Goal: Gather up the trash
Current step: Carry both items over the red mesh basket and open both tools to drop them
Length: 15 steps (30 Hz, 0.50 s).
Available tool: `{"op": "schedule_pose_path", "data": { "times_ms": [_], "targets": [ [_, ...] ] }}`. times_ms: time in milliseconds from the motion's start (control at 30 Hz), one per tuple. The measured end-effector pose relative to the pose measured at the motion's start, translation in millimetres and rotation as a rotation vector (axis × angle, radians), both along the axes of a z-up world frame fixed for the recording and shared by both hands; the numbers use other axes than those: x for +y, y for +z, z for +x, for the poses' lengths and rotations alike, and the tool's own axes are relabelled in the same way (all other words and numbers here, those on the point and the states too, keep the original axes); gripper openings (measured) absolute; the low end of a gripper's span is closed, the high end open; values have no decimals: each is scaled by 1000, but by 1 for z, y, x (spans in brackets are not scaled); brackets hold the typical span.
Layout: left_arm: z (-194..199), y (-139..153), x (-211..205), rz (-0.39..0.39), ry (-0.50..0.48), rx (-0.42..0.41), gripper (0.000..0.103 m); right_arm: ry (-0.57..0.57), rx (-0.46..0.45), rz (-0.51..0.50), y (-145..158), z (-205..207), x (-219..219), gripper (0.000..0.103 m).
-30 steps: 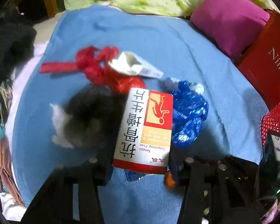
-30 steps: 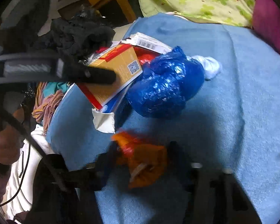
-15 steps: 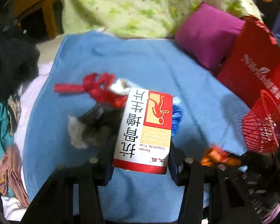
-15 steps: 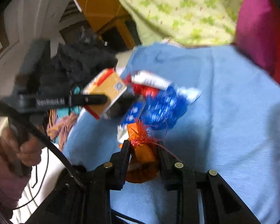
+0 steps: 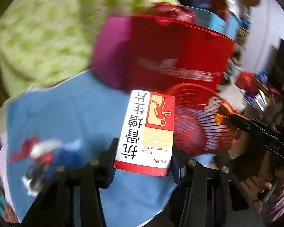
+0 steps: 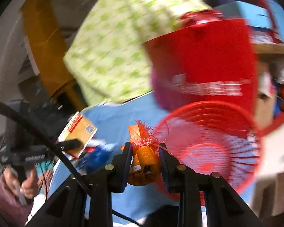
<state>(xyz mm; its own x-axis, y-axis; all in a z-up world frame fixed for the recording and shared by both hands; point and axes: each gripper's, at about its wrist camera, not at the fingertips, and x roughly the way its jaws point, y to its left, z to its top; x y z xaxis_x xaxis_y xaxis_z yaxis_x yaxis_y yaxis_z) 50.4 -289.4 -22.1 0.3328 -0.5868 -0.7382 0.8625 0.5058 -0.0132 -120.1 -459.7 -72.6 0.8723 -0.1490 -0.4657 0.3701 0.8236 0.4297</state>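
Observation:
My left gripper point(image 5: 142, 162) is shut on a white and red medicine box point(image 5: 147, 130) with Chinese print, held above the blue blanket point(image 5: 70, 109). Just right of the box stands a red mesh basket point(image 5: 197, 121). My right gripper point(image 6: 144, 162) is shut on an orange wrapper with a red fringe point(image 6: 143, 157), close to the left rim of the same basket point(image 6: 214, 141). Seen from the left wrist, the right gripper point(image 5: 229, 117) carries the orange wrapper point(image 5: 222, 113) over the basket's right rim. More trash point(image 5: 43, 151), red, white and blue, lies blurred on the blanket at lower left.
A red paper bag point(image 5: 176, 56) and a magenta pillow point(image 5: 109, 51) stand behind the basket. A green patterned quilt point(image 5: 39, 30) covers the far side of the bed. A person's hand point(image 6: 26, 183) holds the left gripper's handle. Cluttered shelves point(image 5: 259, 89) are at right.
Both grippers have lifted and swung right, away from the trash pile toward the red basket. The right gripper closed on the orange wrapper and carried it up. The box stays held.

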Motion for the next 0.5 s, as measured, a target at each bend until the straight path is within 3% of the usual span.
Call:
{"op": "schedule_pose_path", "data": {
  "times_ms": [200, 300, 367, 433, 500],
  "targets": [
    [-32, -13, -89, 23, -110, 24, 51, -95, 1, 126, -21, -32, -55, 33],
    [-33, -25, -110, 41, -117, 16, 58, -113, -22, 183, -33, -39, -71, 33],
    [-31, -29, -116, 46, -114, 27, 65, -123, -25, 217, -43, -41, -76, 41],
    [-29, -28, -114, 40, -105, 32, 67, -136, -53, 249, -45, -44, -81, 70],
    [-27, -24, -105, 15, -100, 43, 69, -131, -86, 245, -44, -48, -82, 71]
  ]
}}
